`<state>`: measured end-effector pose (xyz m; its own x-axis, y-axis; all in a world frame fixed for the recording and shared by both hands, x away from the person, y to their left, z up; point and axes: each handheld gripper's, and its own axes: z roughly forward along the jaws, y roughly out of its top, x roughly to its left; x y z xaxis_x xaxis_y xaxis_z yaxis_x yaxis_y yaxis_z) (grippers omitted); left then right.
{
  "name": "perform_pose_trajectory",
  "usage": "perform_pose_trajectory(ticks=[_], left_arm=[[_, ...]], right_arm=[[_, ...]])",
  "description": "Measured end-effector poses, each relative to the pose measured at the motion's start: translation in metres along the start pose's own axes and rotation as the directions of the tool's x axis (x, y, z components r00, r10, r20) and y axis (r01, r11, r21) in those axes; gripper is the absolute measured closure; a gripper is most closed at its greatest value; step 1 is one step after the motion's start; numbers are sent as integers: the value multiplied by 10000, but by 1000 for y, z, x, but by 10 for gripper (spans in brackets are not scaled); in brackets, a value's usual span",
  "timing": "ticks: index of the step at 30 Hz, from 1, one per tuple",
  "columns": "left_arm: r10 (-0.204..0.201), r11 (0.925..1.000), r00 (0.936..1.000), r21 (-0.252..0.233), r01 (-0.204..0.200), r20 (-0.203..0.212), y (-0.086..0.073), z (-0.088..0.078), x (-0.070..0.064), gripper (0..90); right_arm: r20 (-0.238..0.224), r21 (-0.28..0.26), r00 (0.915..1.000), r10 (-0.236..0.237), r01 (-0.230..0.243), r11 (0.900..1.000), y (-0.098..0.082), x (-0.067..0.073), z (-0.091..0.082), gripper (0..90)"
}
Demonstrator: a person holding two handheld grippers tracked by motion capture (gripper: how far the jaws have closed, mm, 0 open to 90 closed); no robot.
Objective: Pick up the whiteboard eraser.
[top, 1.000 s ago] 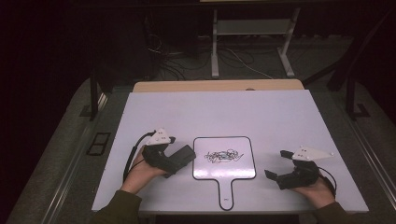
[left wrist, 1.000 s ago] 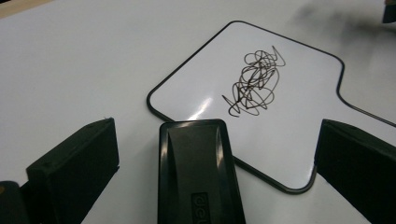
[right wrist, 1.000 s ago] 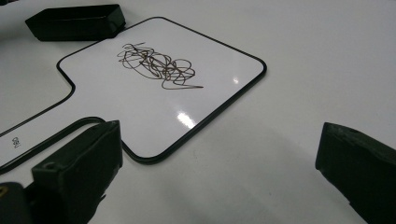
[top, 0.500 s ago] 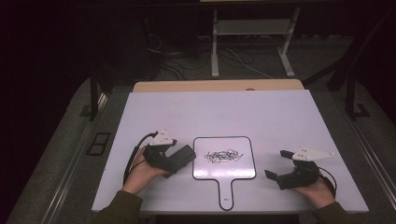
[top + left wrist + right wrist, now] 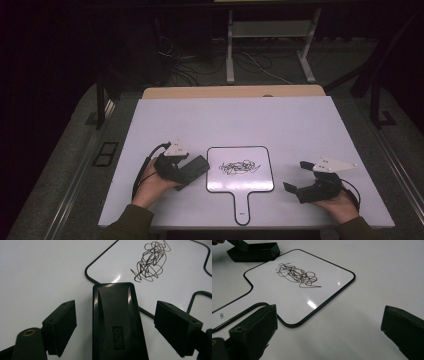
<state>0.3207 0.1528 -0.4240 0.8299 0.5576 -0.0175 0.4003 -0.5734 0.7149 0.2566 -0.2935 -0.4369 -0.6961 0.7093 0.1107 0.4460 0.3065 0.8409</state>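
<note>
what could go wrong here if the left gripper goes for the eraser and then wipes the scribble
The left gripper straddles the eraser with gaps on both sides; closing off-centre could twist it. The whiteboard lies loose on the table, and the open right gripper is clear of it, so wiping the scribble might slide it.

The white table [image 5: 300, 125] is brightly lit from above while the surrounding room is left dark, small glare spots are thrown on the glossy whiteboard [image 5: 312, 304], and the near jaws are rendered softly blurred.
</note>
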Motion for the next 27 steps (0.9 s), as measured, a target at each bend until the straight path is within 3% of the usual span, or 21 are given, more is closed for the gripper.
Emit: perform_pose_trajectory(ticks=[10,27], left_arm=[[126,9982,9999,594,-122,-72,-2,6,-2,213],[-226,9949,9997,983,221,41,-6,8,-1,296]], right_arm=[[-3,25,10000,4,-4,10000,0,0,0,0],[17,12,10000,54,-54,10000,0,0,-1,0]])
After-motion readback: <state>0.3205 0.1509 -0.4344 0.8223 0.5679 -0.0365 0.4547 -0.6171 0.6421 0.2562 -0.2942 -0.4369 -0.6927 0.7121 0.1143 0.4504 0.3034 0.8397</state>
